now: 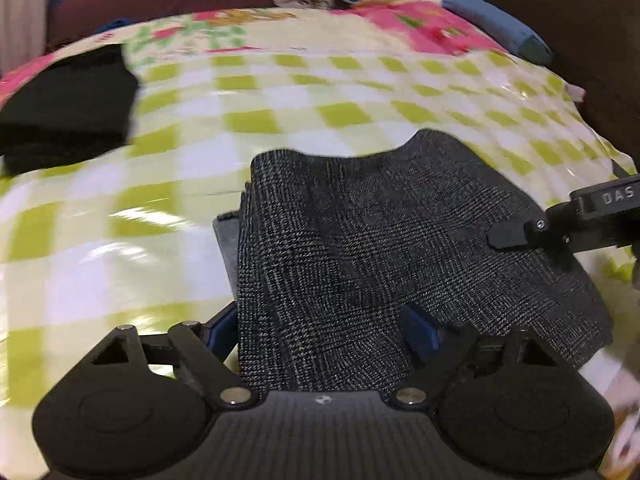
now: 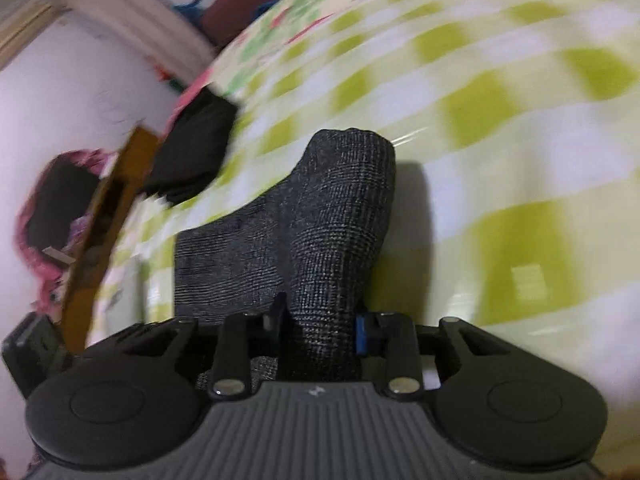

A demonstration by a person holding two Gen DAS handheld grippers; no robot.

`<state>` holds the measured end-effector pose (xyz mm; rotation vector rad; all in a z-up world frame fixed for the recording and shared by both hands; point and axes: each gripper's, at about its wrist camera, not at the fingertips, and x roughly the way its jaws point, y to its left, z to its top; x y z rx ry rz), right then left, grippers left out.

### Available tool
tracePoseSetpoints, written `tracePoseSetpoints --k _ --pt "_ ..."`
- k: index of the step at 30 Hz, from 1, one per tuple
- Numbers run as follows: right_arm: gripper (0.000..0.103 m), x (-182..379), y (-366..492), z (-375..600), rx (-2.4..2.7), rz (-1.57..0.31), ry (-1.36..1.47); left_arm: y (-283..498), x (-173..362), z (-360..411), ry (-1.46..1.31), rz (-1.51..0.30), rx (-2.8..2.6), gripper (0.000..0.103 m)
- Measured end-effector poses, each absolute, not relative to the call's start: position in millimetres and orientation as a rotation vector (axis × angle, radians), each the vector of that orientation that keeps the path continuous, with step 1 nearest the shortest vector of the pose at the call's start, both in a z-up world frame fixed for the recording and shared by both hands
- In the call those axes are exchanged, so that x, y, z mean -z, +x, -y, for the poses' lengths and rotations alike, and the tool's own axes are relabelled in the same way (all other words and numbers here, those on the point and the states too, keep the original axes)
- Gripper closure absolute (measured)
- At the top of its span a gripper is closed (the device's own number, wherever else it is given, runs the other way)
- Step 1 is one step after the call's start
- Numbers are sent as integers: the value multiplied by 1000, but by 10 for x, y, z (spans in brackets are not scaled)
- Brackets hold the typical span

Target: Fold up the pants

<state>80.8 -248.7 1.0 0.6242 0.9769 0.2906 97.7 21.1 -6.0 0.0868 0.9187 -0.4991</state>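
Both clamped on grey check pants (image 1: 360,240): left gripper (image 1: 324,332), right gripper (image 2: 318,328). Folded stack on checkered bedsheet (image 1: 280,92).

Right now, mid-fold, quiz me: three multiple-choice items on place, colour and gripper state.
1. Where does the black pile lie?
A. on the pants
B. on the cloth, apart from the pants
C. on the floor

2. What colour are the cloth's checks?
A. green and white
B. blue and white
C. red and black

3. What is the right gripper doing?
A. open, empty
B. hidden
C. shut on the pants

Key: B, it sits far left on the cloth; A, squares show it; C, fabric is bunched between its fingers.
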Motion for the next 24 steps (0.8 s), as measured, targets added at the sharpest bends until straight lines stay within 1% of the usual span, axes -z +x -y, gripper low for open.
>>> tracePoseSetpoints --k 3,6,8,11,13,15,19,20,24 --pt "71 -83 838 2701 -227 -953 561 1103 49 128 52 -957 491 8" --pt "71 -108 845 2978 -155 -956 559 1078 -4 605 171 -912 497 9" --pt "70 -123 762 3126 -116 -936 555 1056 0 796 197 -903 516 8" --pt "62 -68 669 3179 -75 -938 542 995 -3 839 206 -893 510 8" --pt "60 -29 615 3164 -62 -925 546 983 -10 809 207 -903 504 8" --pt "56 -89 580 3128 -40 -909 504 974 -36 792 231 -896 486 6" --pt "56 -391 340 3077 80 -851 359 959 -114 859 298 -872 404 6" --pt "54 -468 257 3038 107 -825 330 912 -138 860 313 -855 378 6" --pt "55 -640 -125 2712 89 -751 265 620 -200 812 340 -821 349 6"
